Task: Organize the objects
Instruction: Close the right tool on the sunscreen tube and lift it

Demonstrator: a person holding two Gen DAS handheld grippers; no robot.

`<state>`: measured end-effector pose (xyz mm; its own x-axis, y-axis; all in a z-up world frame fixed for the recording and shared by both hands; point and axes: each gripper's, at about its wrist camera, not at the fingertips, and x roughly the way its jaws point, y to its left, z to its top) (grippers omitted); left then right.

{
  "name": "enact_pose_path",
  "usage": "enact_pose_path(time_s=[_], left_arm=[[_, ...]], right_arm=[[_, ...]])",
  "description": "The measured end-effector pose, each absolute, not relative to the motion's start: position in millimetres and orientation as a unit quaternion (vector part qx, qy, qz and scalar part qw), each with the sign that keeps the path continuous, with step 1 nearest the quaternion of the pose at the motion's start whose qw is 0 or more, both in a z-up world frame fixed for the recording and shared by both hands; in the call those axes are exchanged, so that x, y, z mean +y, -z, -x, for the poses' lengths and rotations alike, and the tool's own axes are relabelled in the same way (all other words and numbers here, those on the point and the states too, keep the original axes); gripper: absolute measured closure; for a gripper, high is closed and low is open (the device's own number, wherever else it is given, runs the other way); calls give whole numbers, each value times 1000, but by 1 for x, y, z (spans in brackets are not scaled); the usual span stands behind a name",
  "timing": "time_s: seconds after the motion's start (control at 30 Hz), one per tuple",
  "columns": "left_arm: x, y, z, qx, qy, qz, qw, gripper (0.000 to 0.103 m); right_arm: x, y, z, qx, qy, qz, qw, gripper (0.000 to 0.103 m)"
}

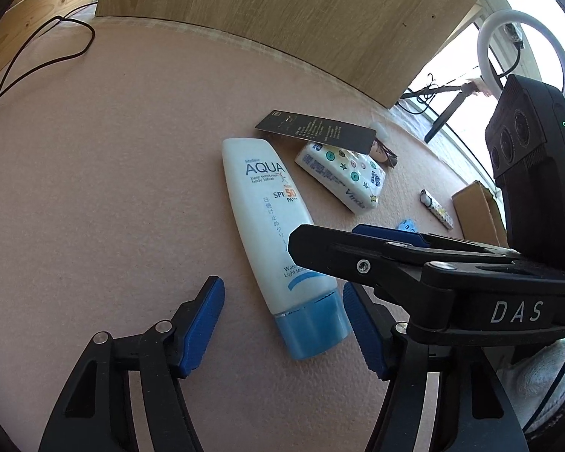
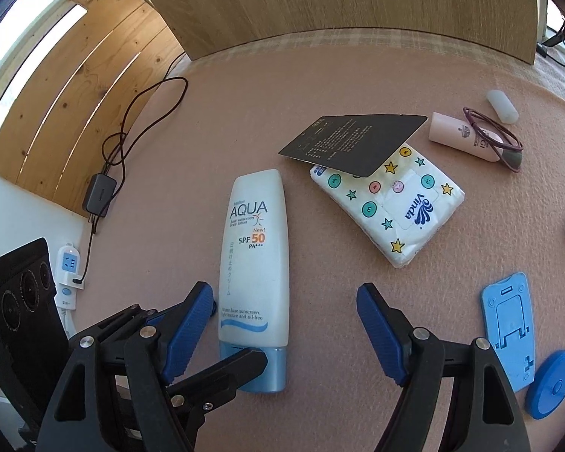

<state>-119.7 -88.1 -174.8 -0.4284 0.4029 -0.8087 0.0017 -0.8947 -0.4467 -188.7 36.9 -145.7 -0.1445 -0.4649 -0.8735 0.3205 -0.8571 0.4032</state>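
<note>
here both claws, left claw (image 1: 284, 324) and right claw (image 2: 284, 329), gape (empty) beside the sunscreen tube (image 2: 254, 263).

Left gripper (image 1: 282, 324) jaws spread, empty, low over the pink mat (image 1: 105, 173). Sunscreen tube (image 1: 271, 226) lies flat, blue cap (image 1: 312, 329) just beside the right-hand pad. Right gripper (image 1: 358, 245) crosses above the tube's lower part. Tissue pack (image 1: 342, 177) beyond, black card (image 1: 316, 130) resting on it.
</note>
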Motion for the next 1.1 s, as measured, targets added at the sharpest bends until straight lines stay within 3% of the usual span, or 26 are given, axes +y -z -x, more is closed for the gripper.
enact_pose_path(time_s=[0.13,0.3,0.43,1.1], left_arm=[[-87,176,122,-200,-820,521,127,40],[-87,178,123,-208,-817,521,134,49],[-84,178,123,-211,-815,522,137,52],[0,127,93,-165,-836,493,175,52]], right_arm=[[31,151,188,-61,746,-607,265,41],[27,153,186,-61,742,-610,271,49],[25,154,184,-71,733,-614,286,64],[106,102,135,-107,776,-568,251,64]])
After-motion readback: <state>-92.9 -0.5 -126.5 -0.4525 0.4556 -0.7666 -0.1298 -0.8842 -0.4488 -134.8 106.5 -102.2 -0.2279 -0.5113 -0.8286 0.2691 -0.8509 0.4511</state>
